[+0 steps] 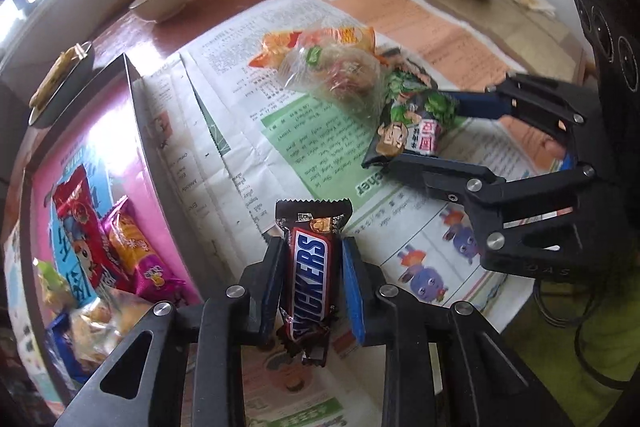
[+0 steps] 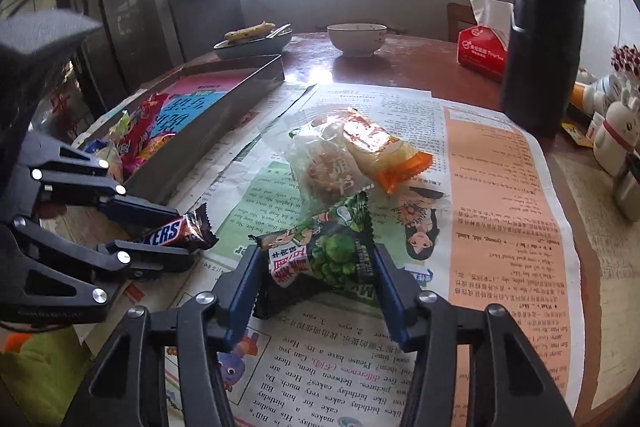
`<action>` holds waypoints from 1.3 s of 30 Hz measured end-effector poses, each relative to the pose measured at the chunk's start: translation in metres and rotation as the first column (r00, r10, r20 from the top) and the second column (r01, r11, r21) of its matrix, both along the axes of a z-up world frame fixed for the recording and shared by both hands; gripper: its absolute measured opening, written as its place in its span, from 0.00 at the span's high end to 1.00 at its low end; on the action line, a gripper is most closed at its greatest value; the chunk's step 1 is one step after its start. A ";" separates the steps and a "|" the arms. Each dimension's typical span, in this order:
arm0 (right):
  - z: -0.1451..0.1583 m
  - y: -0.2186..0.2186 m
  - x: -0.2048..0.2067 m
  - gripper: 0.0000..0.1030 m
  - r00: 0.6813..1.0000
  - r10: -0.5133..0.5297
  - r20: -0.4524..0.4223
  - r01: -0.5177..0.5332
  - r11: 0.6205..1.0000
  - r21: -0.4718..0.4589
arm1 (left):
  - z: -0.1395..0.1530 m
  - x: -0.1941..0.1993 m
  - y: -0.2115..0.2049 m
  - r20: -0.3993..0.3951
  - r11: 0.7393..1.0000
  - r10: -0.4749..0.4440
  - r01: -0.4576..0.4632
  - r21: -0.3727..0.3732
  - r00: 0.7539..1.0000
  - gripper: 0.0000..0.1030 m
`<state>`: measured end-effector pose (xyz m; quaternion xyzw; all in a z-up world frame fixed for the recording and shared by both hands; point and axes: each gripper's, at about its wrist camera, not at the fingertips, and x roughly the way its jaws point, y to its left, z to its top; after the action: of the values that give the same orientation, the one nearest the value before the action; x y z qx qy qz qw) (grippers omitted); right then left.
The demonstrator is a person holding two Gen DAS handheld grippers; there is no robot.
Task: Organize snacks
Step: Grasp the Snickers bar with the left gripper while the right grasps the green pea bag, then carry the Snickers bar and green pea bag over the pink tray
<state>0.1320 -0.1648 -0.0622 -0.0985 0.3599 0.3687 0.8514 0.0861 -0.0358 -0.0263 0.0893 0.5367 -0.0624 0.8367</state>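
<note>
A Snickers bar (image 1: 310, 275) stands lengthwise in my left gripper (image 1: 312, 247), which is shut on it just above the newspaper, beside a shallow box (image 1: 136, 131) with a pink lining. Several snack packets lie in that box, among them a red one (image 1: 76, 219) and a magenta one (image 1: 136, 251). My right gripper (image 2: 317, 255) is shut on a black and green pea packet (image 2: 320, 259), its blue pads against both side edges. Just beyond it lie a clear pastry bag (image 2: 324, 167) and an orange packet (image 2: 384, 147). The left gripper (image 2: 180, 237) with the bar shows at the left.
Newspaper (image 2: 500, 207) covers the near part of a round wooden table. A tall black flask (image 2: 544, 27), a red tissue box (image 2: 480, 51), a white bowl (image 2: 356, 37) and a plate of food (image 2: 252, 39) stand behind. Rabbit figurines (image 2: 616, 135) sit at the right edge.
</note>
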 end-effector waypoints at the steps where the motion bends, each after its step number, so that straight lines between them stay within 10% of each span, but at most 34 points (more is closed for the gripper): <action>1: 0.001 -0.001 -0.001 0.49 1.000 -0.008 0.003 0.008 1.000 -0.002 | 0.001 -0.002 0.001 0.010 1.000 0.015 -0.015 -0.026 1.000 0.72; 13: 0.020 -0.013 -0.007 0.71 0.999 -0.035 -0.009 0.036 0.995 0.093 | 0.023 0.004 0.027 0.101 0.979 0.107 -0.087 -0.184 0.989 0.72; 39: 0.010 0.011 0.004 0.72 0.992 -0.058 -0.110 0.076 0.984 0.164 | 0.038 -0.005 0.067 0.143 0.953 0.181 -0.137 -0.271 0.973 0.72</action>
<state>0.1355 -0.1536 -0.0522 0.0051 0.3748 0.3733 0.8486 0.0816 0.0310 0.0121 -0.0598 0.4579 -0.0565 0.8852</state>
